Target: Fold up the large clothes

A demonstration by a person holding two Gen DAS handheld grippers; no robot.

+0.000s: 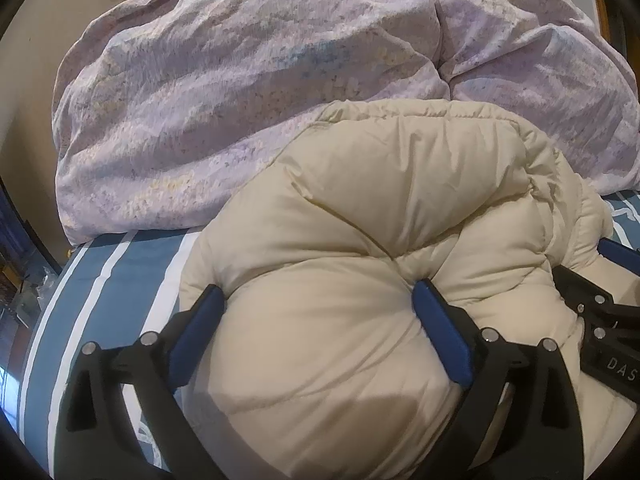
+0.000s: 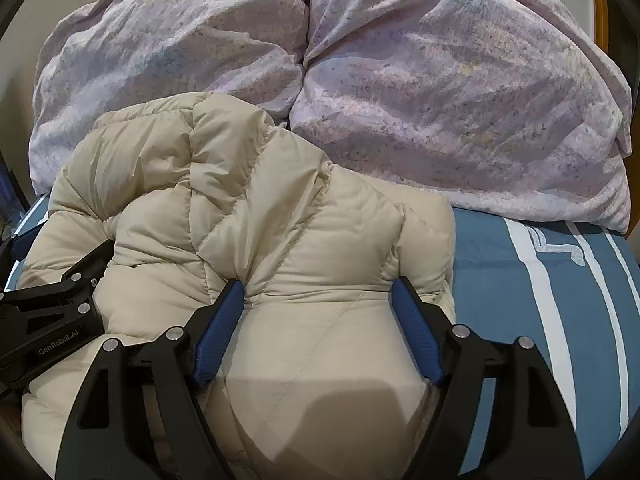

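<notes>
A cream puffer jacket [image 1: 360, 208] lies bunched on a blue bed sheet with white stripes [image 1: 120, 264]. It also shows in the right wrist view [image 2: 256, 216]. My left gripper [image 1: 320, 296] has its blue pads [image 1: 440, 328] pressed into a thick fold of the jacket, jaws wide around it. My right gripper [image 2: 318, 292] grips another thick fold the same way, near the jacket's right edge. Each gripper shows at the side of the other's view: the right one [image 1: 600, 312], the left one [image 2: 60, 300].
A rumpled lilac floral duvet [image 1: 248, 80] is piled across the back of the bed, touching the jacket's far end; it also fills the back of the right wrist view [image 2: 440, 92]. The bed sheet [image 2: 540, 280] lies bare to the right. A wall stands behind at left.
</notes>
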